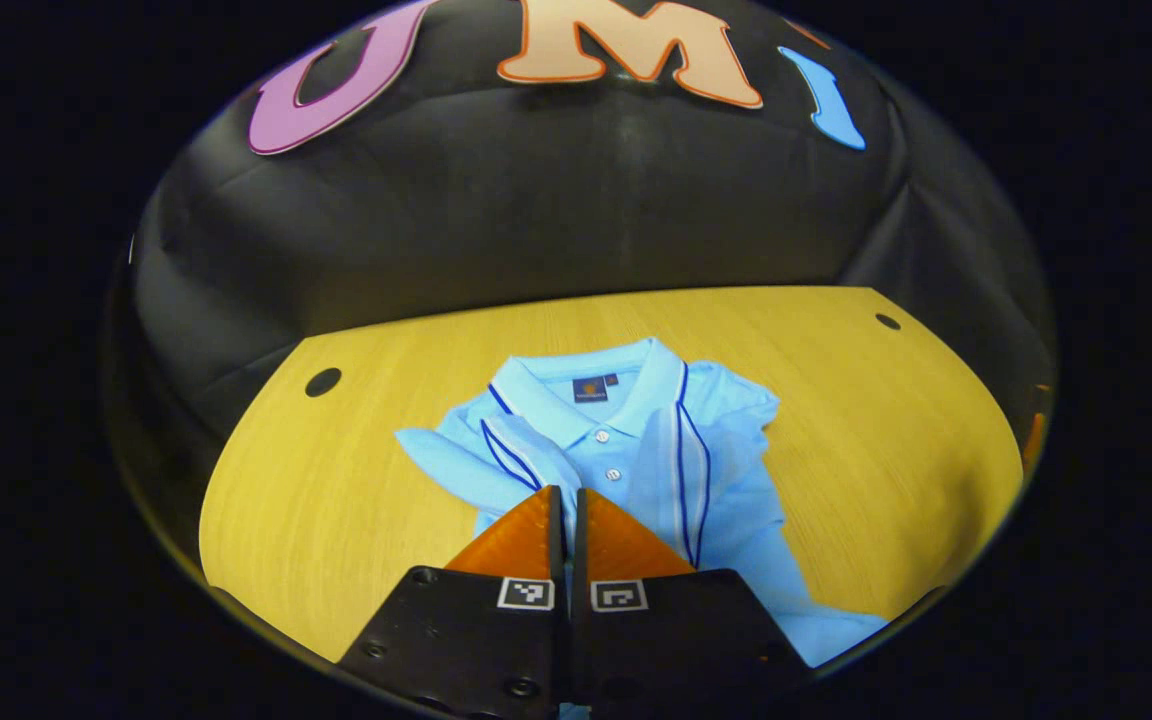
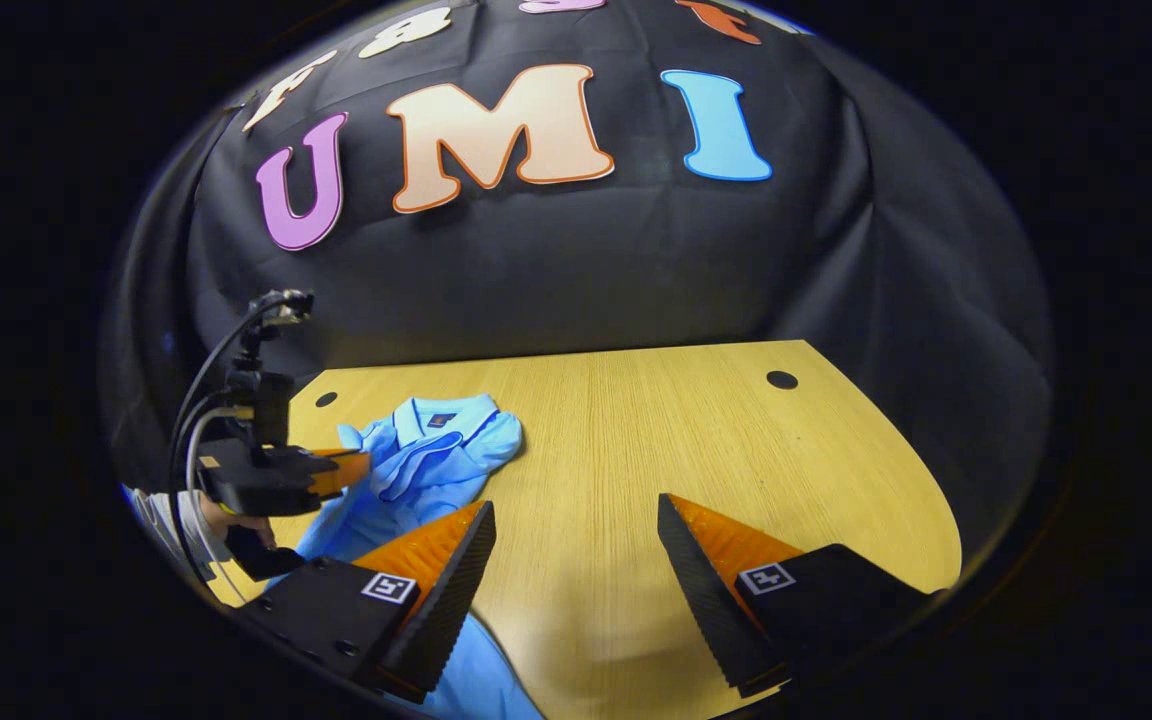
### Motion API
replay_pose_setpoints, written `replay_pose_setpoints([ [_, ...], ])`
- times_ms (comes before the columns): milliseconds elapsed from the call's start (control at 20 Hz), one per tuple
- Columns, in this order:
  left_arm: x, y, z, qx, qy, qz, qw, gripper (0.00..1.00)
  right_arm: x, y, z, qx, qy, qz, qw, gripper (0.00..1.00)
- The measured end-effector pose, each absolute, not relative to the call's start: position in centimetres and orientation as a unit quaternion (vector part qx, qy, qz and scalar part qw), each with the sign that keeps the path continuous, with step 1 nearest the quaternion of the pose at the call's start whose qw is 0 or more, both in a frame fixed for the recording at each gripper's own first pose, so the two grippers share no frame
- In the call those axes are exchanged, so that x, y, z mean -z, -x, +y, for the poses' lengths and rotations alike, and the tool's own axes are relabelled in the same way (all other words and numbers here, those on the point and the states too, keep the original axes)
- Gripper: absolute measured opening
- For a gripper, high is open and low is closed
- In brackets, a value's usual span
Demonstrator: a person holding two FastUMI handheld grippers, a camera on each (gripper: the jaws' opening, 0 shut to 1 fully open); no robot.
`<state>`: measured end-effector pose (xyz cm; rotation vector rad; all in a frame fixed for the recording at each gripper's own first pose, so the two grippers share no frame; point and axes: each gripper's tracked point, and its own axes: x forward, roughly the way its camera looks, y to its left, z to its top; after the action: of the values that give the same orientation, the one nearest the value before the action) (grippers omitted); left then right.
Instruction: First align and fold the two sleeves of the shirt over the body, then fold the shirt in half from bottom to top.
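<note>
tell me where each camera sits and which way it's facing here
Left gripper view: rides the left gripper, aimed along its closed fingers at the light blue polo shirt on the yellow wooden table.
Right gripper view: rides the right gripper, fingers spread over the table's near edge; a hand holds the left gripper farther off.
Shared: shirt, table, left gripper.

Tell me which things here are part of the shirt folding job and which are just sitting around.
Part of the job:
- light blue polo shirt
- left gripper, fingers closed together over the shirt
- right gripper, fingers wide apart above the table

Just there:
- wooden table
- round holes in the tabletop
- black cloth wall
</note>
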<state>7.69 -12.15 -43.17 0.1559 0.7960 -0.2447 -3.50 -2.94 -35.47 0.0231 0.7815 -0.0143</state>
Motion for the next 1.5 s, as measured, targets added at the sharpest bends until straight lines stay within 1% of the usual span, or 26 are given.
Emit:
replay_pose_setpoints([
  [100, 43.7, -7.2, -12.3, 0.113, -0.068, 0.394, 0.910, 0.00, 35.8, 3.4, -3.0, -0.008, -0.018, 0.383, 0.923, 1.00],
  [150, 43.0, -6.9, -12.6, 0.111, -0.053, 0.392, 0.912, 0.06, 35.8, 3.1, -2.8, -0.017, -0.023, 0.383, 0.923, 1.00],
  [200, 41.8, -6.7, -12.5, 0.112, -0.040, 0.381, 0.917, 0.14, 35.7, 3.2, -2.7, -0.029, -0.027, 0.380, 0.924, 0.99],
  [250, 40.0, -6.3, -12.0, 0.110, -0.036, 0.365, 0.924, 0.43, 35.6, 3.2, -2.3, -0.043, -0.029, 0.379, 0.924, 0.98],
  [300, 38.4, -6.0, -11.3, 0.105, -0.038, 0.349, 0.930, 0.71, 35.6, 3.3, -2.0, -0.055, -0.029, 0.379, 0.923, 0.94],
  [350, 36.7, -5.3, -10.5, 0.102, -0.042, 0.336, 0.935, 1.00, 35.5, 3.7, -1.3, -0.069, -0.028, 0.377, 0.923, 0.98],
  [400, 35.2, -4.2, -9.7, 0.101, -0.044, 0.326, 0.939, 0.99, 35.3, 4.0, -0.8, -0.080, -0.024, 0.374, 0.924, 0.94],
  [450, 34.0, -2.9, -8.8, 0.100, -0.048, 0.320, 0.941, 0.96, 35.1, 4.6, -0.3, -0.088, -0.020, 0.374, 0.923, 0.95],
  [500, 33.0, -1.5, -7.7, 0.097, -0.052, 0.317, 0.942, 0.96, 34.8, 5.4, 0.3, -0.094, -0.020, 0.373, 0.923, 0.98],
  [650, 31.7, 3.9, -4.2, 0.097, -0.068, 0.319, 0.940, 0.96, 34.2, 9.0, 2.6, -0.104, -0.027, 0.374, 0.921, 0.98],
  [750, 32.7, 8.0, -2.3, 0.101, -0.076, 0.339, 0.932, 0.96, 34.4, 12.2, 3.8, -0.103, -0.021, 0.385, 0.917, 0.99],
  [800, 33.3, 10.0, -1.4, 0.105, -0.076, 0.352, 0.927, 0.96, 34.7, 14.0, 4.3, -0.102, -0.020, 0.394, 0.913, 0.95],
  [850, 33.9, 12.0, -0.5, 0.107, -0.076, 0.360, 0.924, 0.96, 34.9, 15.7, 5.0, -0.103, -0.021, 0.399, 0.911, 0.95],
  [900, 34.4, 13.9, 0.5, 0.106, -0.075, 0.370, 0.920, 0.97, 35.2, 17.2, 5.1, -0.099, -0.016, 0.406, 0.909, 0.98],
  [950, 35.3, 15.9, 1.3, 0.107, -0.074, 0.382, 0.915, 0.97, 35.7, 18.8, 5.1, -0.095, -0.011, 0.416, 0.905, 0.94],
  [1000, 36.0, 17.7, 2.0, 0.108, -0.073, 0.394, 0.910, 0.97, 36.1, 20.3, 5.2, -0.092, -0.008, 0.423, 0.902, 0.98],
  [1050, 36.5, 19.3, 2.5, 0.113, -0.074, 0.402, 0.905, 0.93, 36.4, 21.8, 5.1, -0.088, -0.003, 0.429, 0.899, 0.99],
  [1100, 37.1, 20.7, 3.0, 0.117, -0.080, 0.411, 0.901, 0.97, 36.9, 22.9, 4.8, -0.081, 0.005, 0.437, 0.896, 0.98],
  [1200, 38.5, 23.2, 3.9, 0.122, -0.090, 0.427, 0.892, 0.97, 38.0, 25.1, 3.7, -0.065, 0.024, 0.450, 0.890, 0.98],
  [1250, 39.1, 24.2, 4.3, 0.122, -0.092, 0.433, 0.888, 0.98, 38.4, 26.2, 3.3, -0.059, 0.032, 0.457, 0.887, 0.94],
  [1300, 39.5, 25.1, 4.6, 0.119, -0.092, 0.439, 0.886, 0.98, 38.9, 27.2, 3.1, -0.056, 0.037, 0.465, 0.883, 0.98],
  [1450, 40.8, 27.7, 5.0, 0.112, -0.087, 0.456, 0.879, 0.98, 40.2, 29.6, 2.3, -0.047, 0.048, 0.481, 0.874, 0.99],
  [1500, 41.1, 28.3, 5.0, 0.111, -0.086, 0.460, 0.877, 0.98, 40.5, 30.0, 1.8, -0.041, 0.053, 0.484, 0.872, 0.94],
])
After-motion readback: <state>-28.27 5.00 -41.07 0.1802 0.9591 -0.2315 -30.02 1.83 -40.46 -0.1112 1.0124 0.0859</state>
